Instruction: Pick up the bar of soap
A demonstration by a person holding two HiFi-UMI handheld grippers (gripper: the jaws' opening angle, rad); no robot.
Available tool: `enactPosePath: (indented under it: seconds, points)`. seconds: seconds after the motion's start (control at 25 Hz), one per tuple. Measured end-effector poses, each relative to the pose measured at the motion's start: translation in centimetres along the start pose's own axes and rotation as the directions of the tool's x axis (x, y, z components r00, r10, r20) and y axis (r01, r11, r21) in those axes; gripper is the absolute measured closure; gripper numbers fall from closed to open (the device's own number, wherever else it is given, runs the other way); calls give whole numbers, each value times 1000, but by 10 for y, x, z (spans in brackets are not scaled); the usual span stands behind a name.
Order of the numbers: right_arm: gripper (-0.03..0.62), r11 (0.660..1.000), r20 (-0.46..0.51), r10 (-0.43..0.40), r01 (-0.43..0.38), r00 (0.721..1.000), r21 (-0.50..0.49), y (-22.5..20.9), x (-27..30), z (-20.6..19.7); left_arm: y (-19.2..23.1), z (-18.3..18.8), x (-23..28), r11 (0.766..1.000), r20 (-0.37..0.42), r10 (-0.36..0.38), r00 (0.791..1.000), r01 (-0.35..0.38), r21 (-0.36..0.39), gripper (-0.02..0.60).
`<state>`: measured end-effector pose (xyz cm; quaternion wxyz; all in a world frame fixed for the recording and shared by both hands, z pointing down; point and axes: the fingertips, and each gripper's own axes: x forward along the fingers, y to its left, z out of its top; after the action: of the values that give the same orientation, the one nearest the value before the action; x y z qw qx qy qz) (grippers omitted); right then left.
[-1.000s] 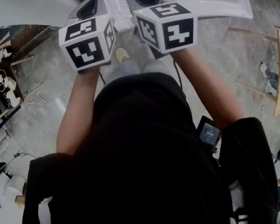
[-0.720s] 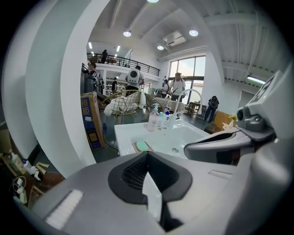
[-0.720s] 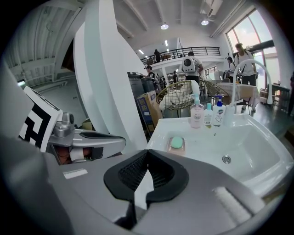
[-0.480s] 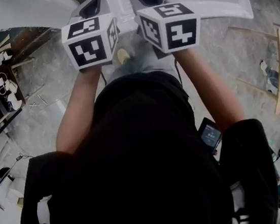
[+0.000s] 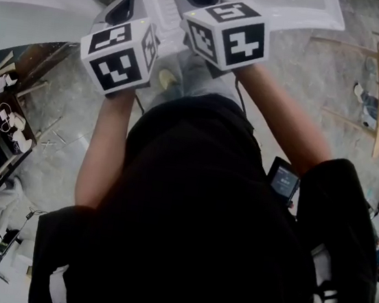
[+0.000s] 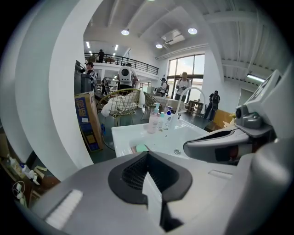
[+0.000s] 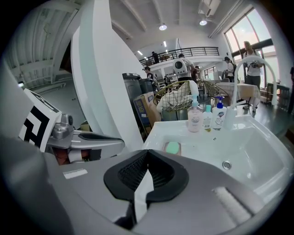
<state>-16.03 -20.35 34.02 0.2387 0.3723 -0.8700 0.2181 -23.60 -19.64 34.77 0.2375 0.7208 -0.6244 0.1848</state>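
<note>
Obs.: bar of soap [image 7: 172, 147], pale green with rounded corners, lies flat on a small dish on the ledge along the left edge of the sink [image 7: 257, 151], forward of the row of bottles [image 7: 195, 117] that stands at the sink's back edge beside the tap. Left claw [image 6: 147, 154]: clenched, pads pressed together, nothing between them. Right claw [image 7: 148, 151]: likewise clenched and empty. Both are held side by side short of the sink and well apart from the soap; the right one looks more nearly in line with it. Pickup not yet begun. Handling, judged: the bar is light and firm, not fragile, but smooth, and likely slick if the ledge is wet; whether it is wet cannot be told. It sits low on the dish, so little side wall is offered. Best hold: open the claw wide, come down from above, and take the two long sides across the short width near the middle, pads low and level. Close gently; a hard or off-centre pinch could squirt it toward the drain [image 7: 226, 164].
</note>
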Motion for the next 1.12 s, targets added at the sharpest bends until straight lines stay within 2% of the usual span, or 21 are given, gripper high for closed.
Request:
enactPosePath:
  seconds: [0.44, 1.12]
  points:
    - [582, 1000, -4, 15, -15, 1000, -11, -55, 32, 36, 0, 41, 56, 1000, -3, 26, 1000, -26, 0, 584]
    - [582, 999, -79, 50, -49, 996, 17, -116, 99, 67, 20, 70, 146, 998, -111, 51, 992, -53, -15, 584]
